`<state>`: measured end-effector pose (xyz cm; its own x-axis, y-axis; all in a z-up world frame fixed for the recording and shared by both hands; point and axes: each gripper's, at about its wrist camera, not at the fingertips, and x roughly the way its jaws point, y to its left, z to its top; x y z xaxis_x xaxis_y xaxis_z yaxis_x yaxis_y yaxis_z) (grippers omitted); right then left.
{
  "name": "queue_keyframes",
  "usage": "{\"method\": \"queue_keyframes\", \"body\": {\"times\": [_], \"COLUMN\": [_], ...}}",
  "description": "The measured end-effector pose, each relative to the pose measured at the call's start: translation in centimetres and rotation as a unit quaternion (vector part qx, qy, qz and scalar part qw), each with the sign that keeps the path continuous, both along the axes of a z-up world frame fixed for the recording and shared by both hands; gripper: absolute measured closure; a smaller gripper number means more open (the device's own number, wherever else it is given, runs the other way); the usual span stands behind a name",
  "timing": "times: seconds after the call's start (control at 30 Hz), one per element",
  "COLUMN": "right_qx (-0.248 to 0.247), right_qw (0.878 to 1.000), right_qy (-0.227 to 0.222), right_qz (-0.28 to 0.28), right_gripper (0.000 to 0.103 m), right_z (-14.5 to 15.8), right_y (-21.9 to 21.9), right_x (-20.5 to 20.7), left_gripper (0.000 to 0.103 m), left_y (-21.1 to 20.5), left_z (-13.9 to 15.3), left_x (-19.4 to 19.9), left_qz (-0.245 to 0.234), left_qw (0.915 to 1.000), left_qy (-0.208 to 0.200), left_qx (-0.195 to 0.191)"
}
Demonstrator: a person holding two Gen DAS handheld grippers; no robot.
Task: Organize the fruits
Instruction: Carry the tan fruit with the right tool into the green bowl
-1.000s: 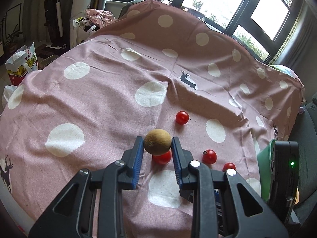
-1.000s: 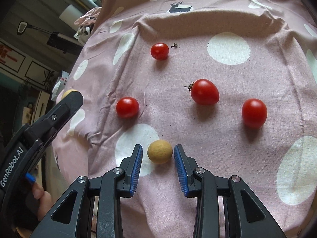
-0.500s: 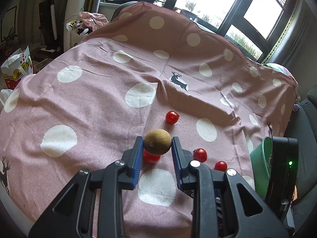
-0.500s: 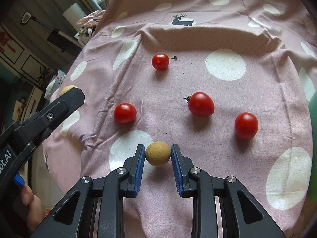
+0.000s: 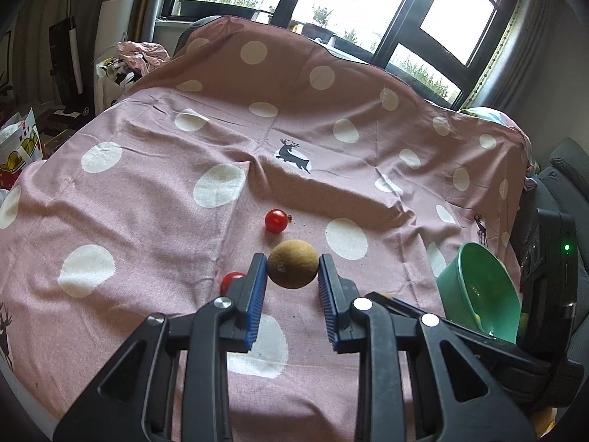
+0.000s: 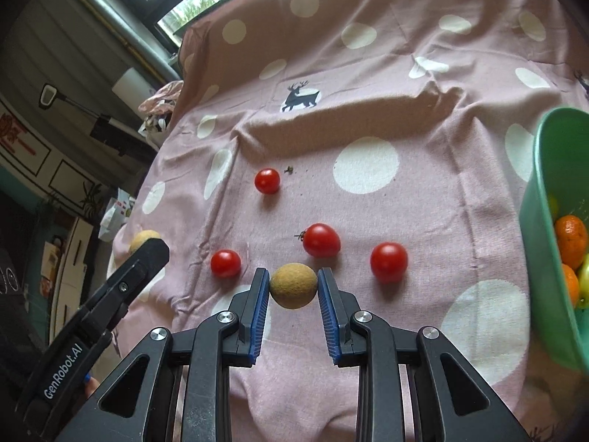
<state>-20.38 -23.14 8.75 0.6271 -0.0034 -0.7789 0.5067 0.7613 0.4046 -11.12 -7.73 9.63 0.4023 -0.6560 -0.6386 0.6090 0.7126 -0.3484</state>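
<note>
The left gripper (image 5: 292, 270) is clamping a round brown fruit (image 5: 292, 269) between its blue pads (image 5: 257, 294), both pads touching the fruit's sides, and the fruit is hanging clear above the pink spotted cloth (image 5: 147, 191). Just ahead of the fingertips a red tomato (image 5: 276, 221) is lying on the cloth, and a second tomato (image 5: 230, 280) is peeking out from behind the left finger. Off to the right of this gripper a green bowl (image 5: 475, 283) is tilting toward the camera, with the other tool's black body showing beside it.

The right gripper (image 6: 293, 285) is squeezing a second tan fruit (image 6: 293, 285) the same way, its pads (image 6: 257, 313) pressed against both sides. Whether this fruit is touching the cloth (image 6: 405, 221) or lifted off it cannot be told. Four tomatoes are lying in front of it: a small one (image 6: 225, 263) just ahead and to the left of the left finger, an oval one with a stem (image 6: 321, 240) straight ahead, a round one (image 6: 388, 262) ahead to the right, and a far one (image 6: 267, 181) well beyond the tips. At the right edge the green bowl (image 6: 541, 221) is holding oranges (image 6: 570, 237) and something yellow-green. At the far left the left gripper (image 6: 147, 254) is showing side-on, with its fruit (image 6: 141, 240) partly hidden at its tip.
</note>
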Motion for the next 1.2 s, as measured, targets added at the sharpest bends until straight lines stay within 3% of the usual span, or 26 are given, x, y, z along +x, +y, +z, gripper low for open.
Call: {"method": "queue_keyframes", "body": {"times": [0.4,0.8,0.93,1.2], "right_qx": [-0.06,-0.1,-0.086,-0.083], "right_qw": [0.993,0.969,0.962,0.943], "right_qy": [-0.046,-0.072,-0.084,-0.061], "right_qz": [-0.092,-0.213,-0.244,-0.316], "right_gripper": [0.074,0.074,0.074,0.074], "right_z": [3.8,6.0,6.0,5.2], "right_y": [-2.9,-6.8,-8.4,-10.7], "right_x": [-4.6,-11.1,-13.4,-17.0], "left_gripper": [0.075,0.075,0.075,0.075], "left_y": [-3.3,-9.2,-11.5,-15.2], "left_z": [1.9,3.9,4.0,3.2], "left_x": [-3.9,-8.1,-9.7,-12.3], "left_qz": [-0.065,-0.149,-0.178,-0.24], "left_qw": [0.9971,0.9863,0.9813,0.969], "left_qy": [-0.031,-0.04,-0.048,-0.038], "left_qx": [-0.026,-0.058,-0.053,-0.045]}}
